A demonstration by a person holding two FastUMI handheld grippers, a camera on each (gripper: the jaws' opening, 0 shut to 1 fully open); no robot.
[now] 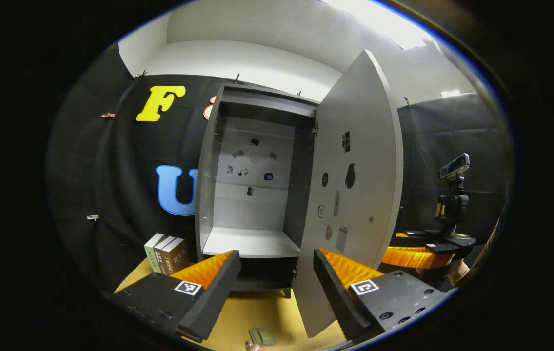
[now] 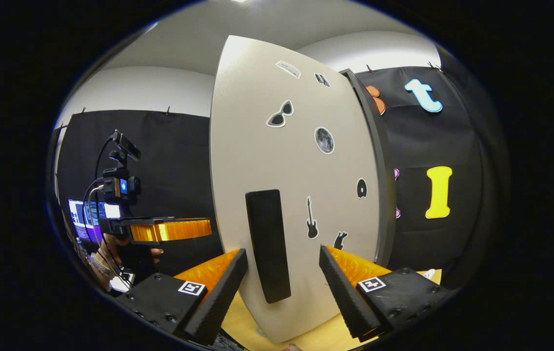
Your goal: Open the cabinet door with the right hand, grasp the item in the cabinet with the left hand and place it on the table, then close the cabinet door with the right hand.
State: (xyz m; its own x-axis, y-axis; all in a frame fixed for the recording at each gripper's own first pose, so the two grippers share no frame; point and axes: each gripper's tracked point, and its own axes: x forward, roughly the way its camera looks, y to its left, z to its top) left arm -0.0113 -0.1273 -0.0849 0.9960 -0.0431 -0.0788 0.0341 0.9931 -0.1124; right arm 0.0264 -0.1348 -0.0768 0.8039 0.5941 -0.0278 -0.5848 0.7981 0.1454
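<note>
Both grippers, left point(image 1: 277, 287) and right point(image 2: 281, 292), stand released, holding nothing; right straddles the handle point(image 2: 267, 246) at 12 o'clock without visible contact. Door point(image 2: 296, 185) looks a stiff, light panel, best taken by that handle; item point(image 1: 262, 336) at 6 o'clock on the table point(image 1: 252, 307) looks small. Cabinet point(image 1: 252, 185) shelf bare, books point(image 1: 167, 253) at 9.

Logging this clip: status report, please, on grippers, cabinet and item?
Left gripper open, facing the cabinet. Right gripper open, straddling the black door handle, not clamped. Cabinet door open; small green item on the table. Path clear.
</note>
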